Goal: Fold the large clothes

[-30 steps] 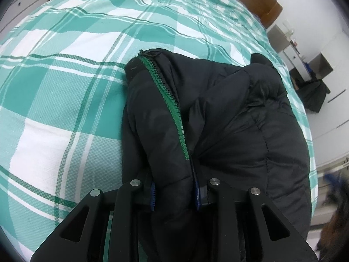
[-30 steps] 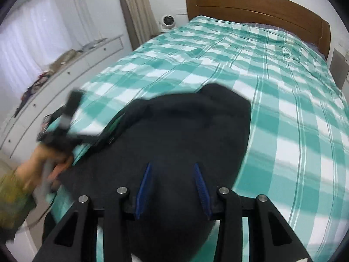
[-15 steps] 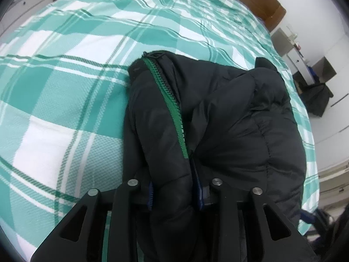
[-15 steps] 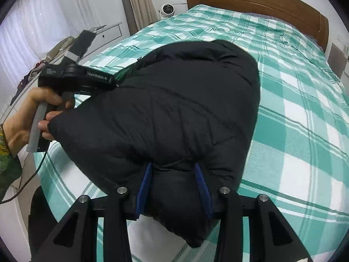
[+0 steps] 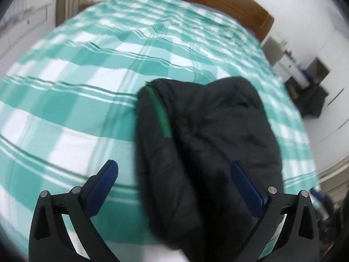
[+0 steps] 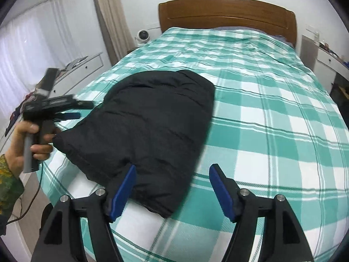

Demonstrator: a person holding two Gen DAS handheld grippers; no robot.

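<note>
A black padded jacket (image 6: 152, 126) lies folded in a bundle on the green-and-white checked bed cover (image 6: 261, 113). Its green zipper (image 5: 162, 113) shows along the left fold in the left wrist view. My left gripper (image 5: 174, 168) hovers above the jacket (image 5: 207, 135). Its jaws are opening wide, with the pads clear of the cloth. In the right wrist view a hand (image 6: 26, 139) holds this left gripper (image 6: 80, 109) at the jacket's left side. My right gripper (image 6: 173, 170) is at the jacket's near edge, jaws opening. Its left pad (image 6: 124, 187) overlaps the hem and the right pad is over bare cover.
A wooden headboard (image 6: 226, 15) closes the far end of the bed. White drawers (image 6: 87, 65) and a curtain stand on the left, with a small white fan (image 6: 142, 35) beyond. A bedside unit (image 6: 327, 61) is at the right. A cable (image 6: 32, 196) hangs from the left gripper.
Both grippers have let go of the jacket and their jaws have spread. The jacket has dropped flat onto the bed. The left gripper has risen and pulled back; the right has shifted to the right.
</note>
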